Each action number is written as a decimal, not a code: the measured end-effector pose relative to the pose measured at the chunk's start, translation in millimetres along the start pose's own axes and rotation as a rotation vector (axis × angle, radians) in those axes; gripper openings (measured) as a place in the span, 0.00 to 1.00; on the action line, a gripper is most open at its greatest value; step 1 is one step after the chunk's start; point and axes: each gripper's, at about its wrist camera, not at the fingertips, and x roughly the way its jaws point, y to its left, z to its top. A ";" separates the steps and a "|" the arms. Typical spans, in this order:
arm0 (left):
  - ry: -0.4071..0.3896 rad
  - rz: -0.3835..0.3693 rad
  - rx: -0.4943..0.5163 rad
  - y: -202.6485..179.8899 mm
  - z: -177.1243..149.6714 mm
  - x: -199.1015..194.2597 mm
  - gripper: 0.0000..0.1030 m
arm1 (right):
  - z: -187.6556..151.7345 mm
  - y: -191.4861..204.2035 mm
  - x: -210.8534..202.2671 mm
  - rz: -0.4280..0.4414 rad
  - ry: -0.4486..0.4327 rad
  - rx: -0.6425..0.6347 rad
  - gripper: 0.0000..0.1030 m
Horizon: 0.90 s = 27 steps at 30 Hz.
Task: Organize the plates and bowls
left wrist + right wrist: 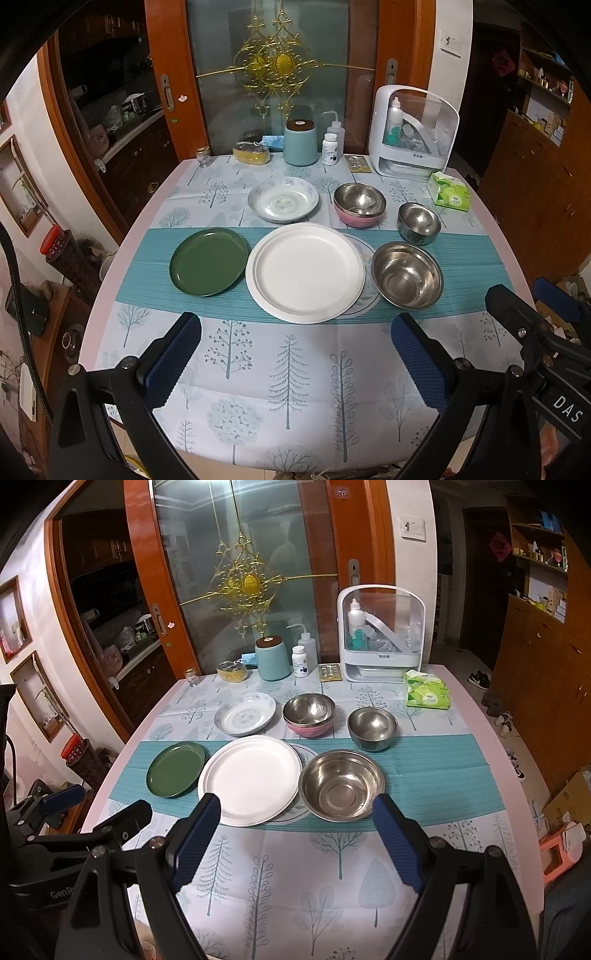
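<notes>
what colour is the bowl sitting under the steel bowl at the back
Pink: the pink bowl under the nested steel bowl; clearest in the right wrist view.

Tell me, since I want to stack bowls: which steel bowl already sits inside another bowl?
The back-left steel bowl, nested in the pink bowl. The other two stand alone.

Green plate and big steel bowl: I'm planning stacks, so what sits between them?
The white plate, overlapping a patterned plate beneath it, lies between the green plate and big steel bowl; both views show it.

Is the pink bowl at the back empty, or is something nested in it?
Not empty: the pink bowl holds a steel bowl nested upright inside it, with only the pink lower wall showing below the steel rim.
</notes>
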 end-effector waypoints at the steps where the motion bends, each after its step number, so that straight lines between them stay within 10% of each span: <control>1: 0.000 0.002 -0.002 -0.5 -0.1 0.0 0.99 | -0.2 -0.7 0.2 0.004 0.000 -0.002 0.83; 27: -0.065 0.144 -0.215 26.1 5.7 1.5 0.99 | 17.9 -12.3 49.4 0.147 0.035 -0.119 0.83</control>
